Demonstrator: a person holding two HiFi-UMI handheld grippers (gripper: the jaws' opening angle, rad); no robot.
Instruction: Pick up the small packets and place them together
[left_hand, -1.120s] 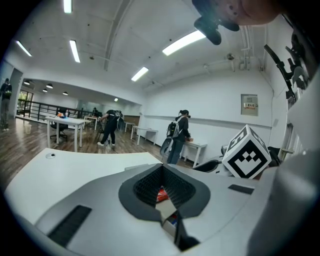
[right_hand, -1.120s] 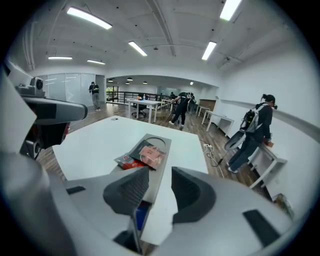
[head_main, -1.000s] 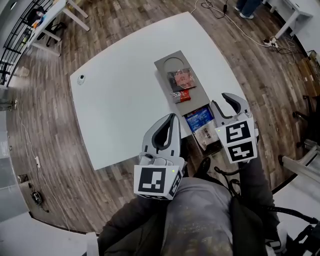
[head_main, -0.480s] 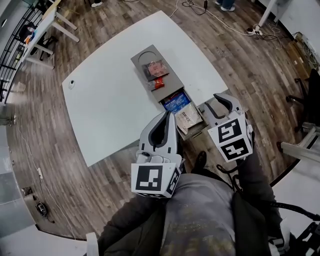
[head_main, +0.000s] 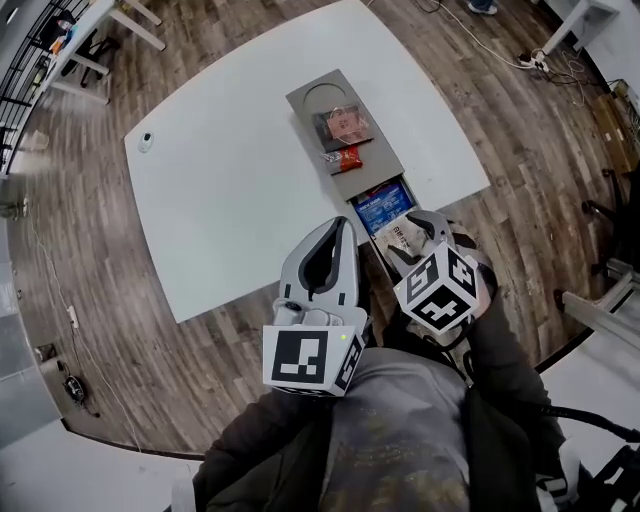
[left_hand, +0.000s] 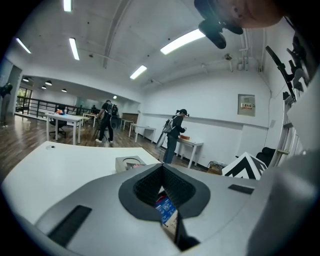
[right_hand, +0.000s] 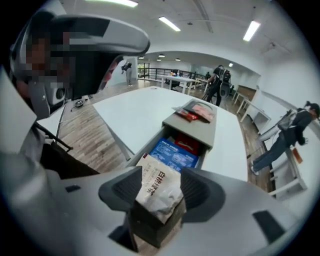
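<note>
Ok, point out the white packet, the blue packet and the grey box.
white packet (right_hand: 160, 190): right gripper view, middle of its front.
blue packet (right_hand: 172, 154): right gripper view, centre of its face, in the drawer.
grey box (right_hand: 196, 128): right gripper view, bare top near the front edge.

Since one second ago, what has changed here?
The right gripper came down over the open drawer; its jaws have just been opening, with the white packet between them. The left gripper stays shut and empty; the packets on the grey box lie as before.

The white table (head_main: 230, 190) lies open left of the grey drawer unit (head_main: 380, 172); packets (head_main: 382, 208) crowd its drawer.
</note>
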